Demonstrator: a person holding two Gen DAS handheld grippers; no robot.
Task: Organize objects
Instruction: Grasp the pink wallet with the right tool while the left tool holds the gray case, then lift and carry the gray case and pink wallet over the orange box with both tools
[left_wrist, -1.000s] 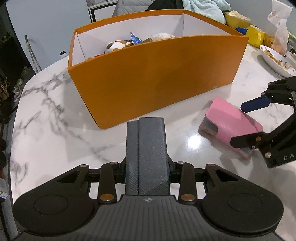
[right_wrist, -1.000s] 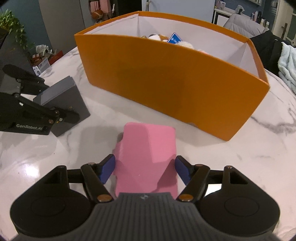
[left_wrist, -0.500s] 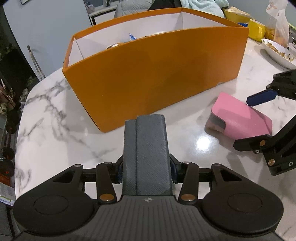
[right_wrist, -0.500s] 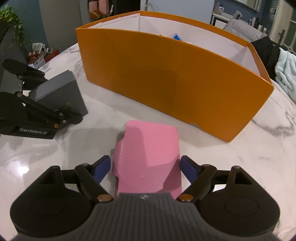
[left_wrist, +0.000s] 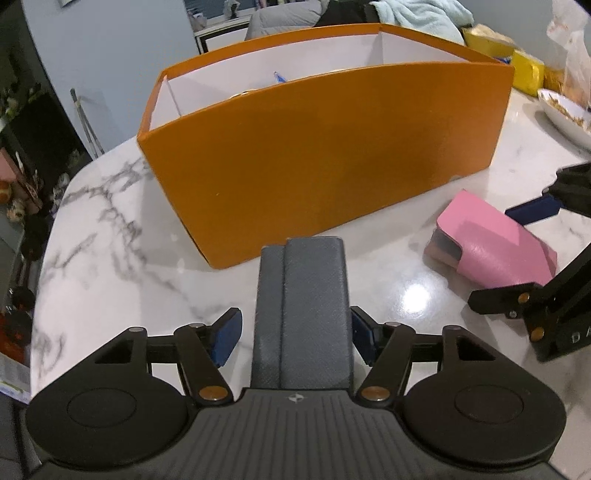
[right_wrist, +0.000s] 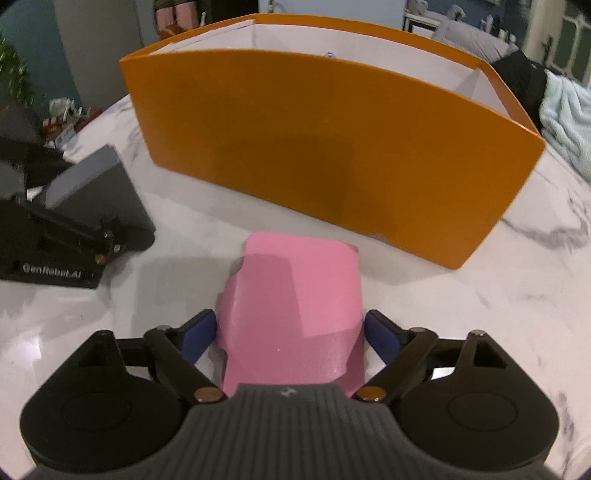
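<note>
Left tool marked "GenRobot.AI", just released grey case, right tool just released pink case

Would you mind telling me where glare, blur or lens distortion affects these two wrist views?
Left wrist view: a bright lamp glare sits on the marble table beside the pink case; the orange box bows from fisheye. Right wrist view: the other gripper at the left edge is motion-blurred, and the corners vignette dark.
</note>
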